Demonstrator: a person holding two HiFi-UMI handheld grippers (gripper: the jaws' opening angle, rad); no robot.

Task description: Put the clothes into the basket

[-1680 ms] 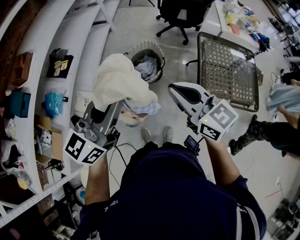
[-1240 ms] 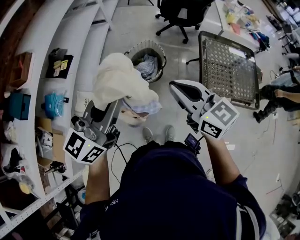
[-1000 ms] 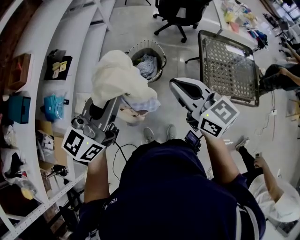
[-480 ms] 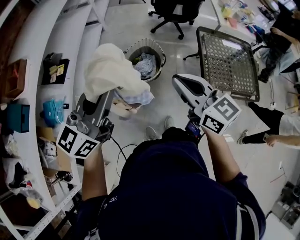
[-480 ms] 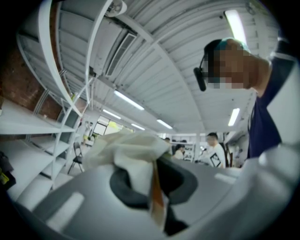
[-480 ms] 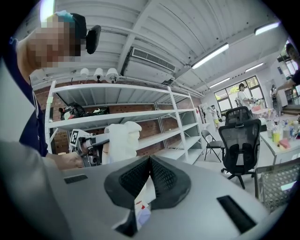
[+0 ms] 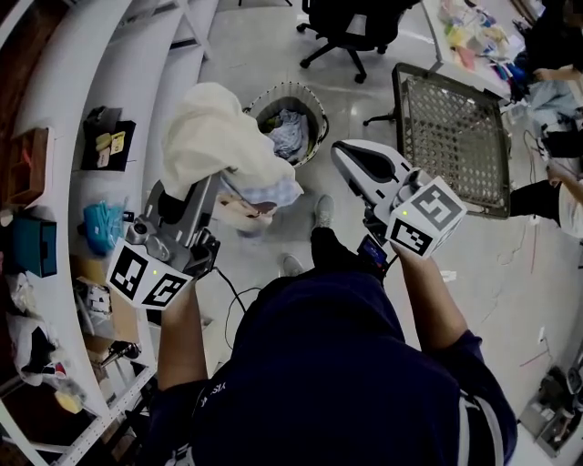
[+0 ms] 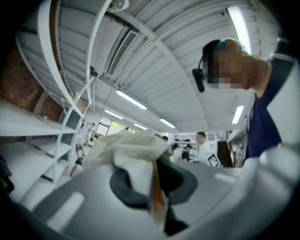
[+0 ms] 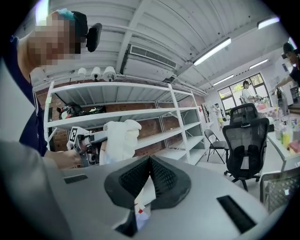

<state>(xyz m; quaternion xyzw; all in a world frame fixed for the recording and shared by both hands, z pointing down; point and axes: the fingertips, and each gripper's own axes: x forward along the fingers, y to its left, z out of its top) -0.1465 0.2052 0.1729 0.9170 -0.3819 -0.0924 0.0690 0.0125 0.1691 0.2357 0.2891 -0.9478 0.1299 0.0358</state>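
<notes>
A cream garment (image 7: pixel 214 136) with a pale blue piece (image 7: pixel 264 193) hanging under it is bunched over my left gripper (image 7: pixel 205 187), which is shut on it. In the left gripper view the cream cloth (image 8: pixel 126 150) is pinched between the dark pads (image 8: pixel 123 185). The round mesh basket (image 7: pixel 314 105) stands on the floor just beyond the garment and holds other clothes (image 7: pixel 290 127). My right gripper (image 7: pixel 360 168) is held to the right of the garment, jaws shut with nothing between them (image 9: pixel 150 161). In the right gripper view, the left gripper (image 9: pixel 86 139) with the garment (image 9: pixel 118 138) shows in front of the shelves.
White shelving (image 7: pixel 109 109) with small items runs along the left. A black office chair (image 7: pixel 351 27) stands beyond the basket. A wire mesh rack (image 7: pixel 451 136) is at the right. People (image 7: pixel 556 55) are at the far right, near a cluttered table (image 7: pixel 474 27).
The person has stepped forward, one foot now ahead of the other. Both grippers have travelled along, with the garment still in the left one. The people at the right have shifted.
</notes>
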